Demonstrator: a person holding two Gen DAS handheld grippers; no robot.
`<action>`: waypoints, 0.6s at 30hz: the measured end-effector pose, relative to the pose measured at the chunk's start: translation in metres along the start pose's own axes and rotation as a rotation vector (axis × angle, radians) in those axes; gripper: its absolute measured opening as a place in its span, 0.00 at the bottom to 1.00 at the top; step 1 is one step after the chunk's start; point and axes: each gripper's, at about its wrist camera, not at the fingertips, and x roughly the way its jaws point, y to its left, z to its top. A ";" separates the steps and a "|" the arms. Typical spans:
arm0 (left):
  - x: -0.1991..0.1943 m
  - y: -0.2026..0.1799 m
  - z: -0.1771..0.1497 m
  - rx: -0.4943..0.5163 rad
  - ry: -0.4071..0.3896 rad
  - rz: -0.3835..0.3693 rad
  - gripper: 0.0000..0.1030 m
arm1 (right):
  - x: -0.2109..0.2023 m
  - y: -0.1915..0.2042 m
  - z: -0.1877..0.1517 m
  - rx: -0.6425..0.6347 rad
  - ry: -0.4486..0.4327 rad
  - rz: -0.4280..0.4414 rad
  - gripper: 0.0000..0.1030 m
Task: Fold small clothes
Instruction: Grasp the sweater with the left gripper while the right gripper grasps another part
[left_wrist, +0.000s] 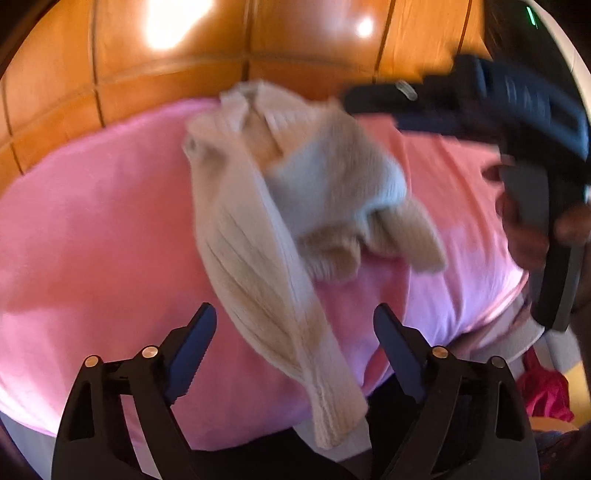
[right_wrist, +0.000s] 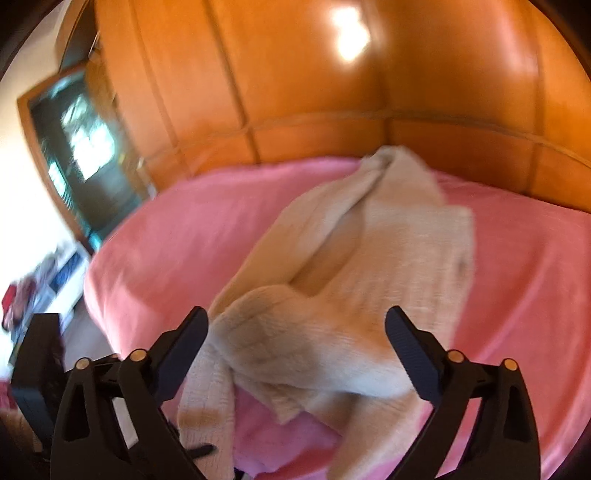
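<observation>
A cream knit sweater (left_wrist: 258, 229) is lying rumpled across the middle of the frame on the pink bed (left_wrist: 92, 240) — the left hand-held gripper (left_wrist: 295, 354) and right hand-held gripper (right_wrist: 295, 354) are both gaping wide at lower centre, gripping nothing — wooden panelling (right_wrist: 406, 74) is filling the top

both my wrist views are warm and bright, with heavy motion blur over nearly everything. white glare spots (left_wrist: 177, 26) burn out on the glossy wooden panels (right_wrist: 295, 74) behind the bed (two in the left view, one in the right). the cream knit (left_wrist: 258, 206) is smeared soft, its ribbing sharp only close to the lens. the pink cover (right_wrist: 177, 229) shifts from salmon in the light to violet in shade. the fisheye bows the panel lines and darkens the corners.
</observation>
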 end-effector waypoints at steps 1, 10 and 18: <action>0.008 0.002 0.000 -0.005 0.024 -0.010 0.72 | 0.015 0.007 0.001 -0.037 0.043 -0.001 0.84; -0.025 0.066 0.005 -0.184 -0.070 -0.039 0.06 | -0.005 -0.018 0.002 -0.094 0.074 -0.143 0.12; -0.082 0.208 0.056 -0.406 -0.219 0.238 0.05 | -0.067 -0.157 0.044 0.095 -0.031 -0.571 0.12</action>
